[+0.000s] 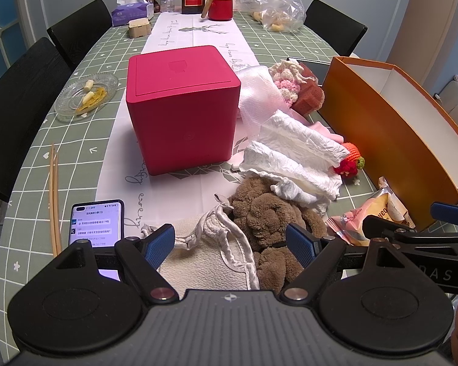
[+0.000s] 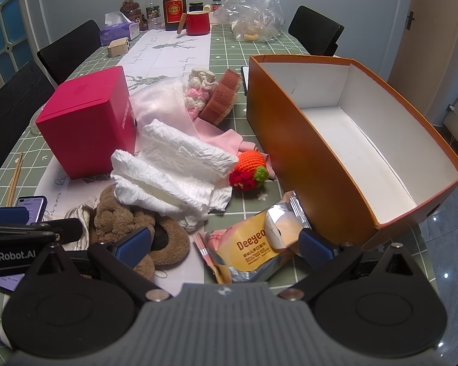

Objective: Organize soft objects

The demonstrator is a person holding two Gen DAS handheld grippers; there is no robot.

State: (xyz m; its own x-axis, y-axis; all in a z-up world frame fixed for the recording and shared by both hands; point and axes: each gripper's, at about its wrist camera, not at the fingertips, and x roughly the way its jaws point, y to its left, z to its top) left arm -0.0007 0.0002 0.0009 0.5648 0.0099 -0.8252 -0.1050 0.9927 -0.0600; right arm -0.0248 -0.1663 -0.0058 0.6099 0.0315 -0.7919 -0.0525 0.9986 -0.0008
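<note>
Soft things lie heaped on the green checked table. A brown plush piece and a cream cloth with satin trim sit between the fingers of my left gripper, which is open just above them. My right gripper is open around a yellow "Deeyeo" wipes pack. Beyond lie white crumpled diapers, a crocheted orange fruit, a pink cloth, a brown sponge and a pink-white knit. The orange box stands open at the right, with nothing visible inside.
A red cube box stands left of the pile. A lit phone, chopsticks and a glass dish lie at the left. Bottles, a red mug, a tissue box and a plastic bag crowd the far end. Black chairs ring the table.
</note>
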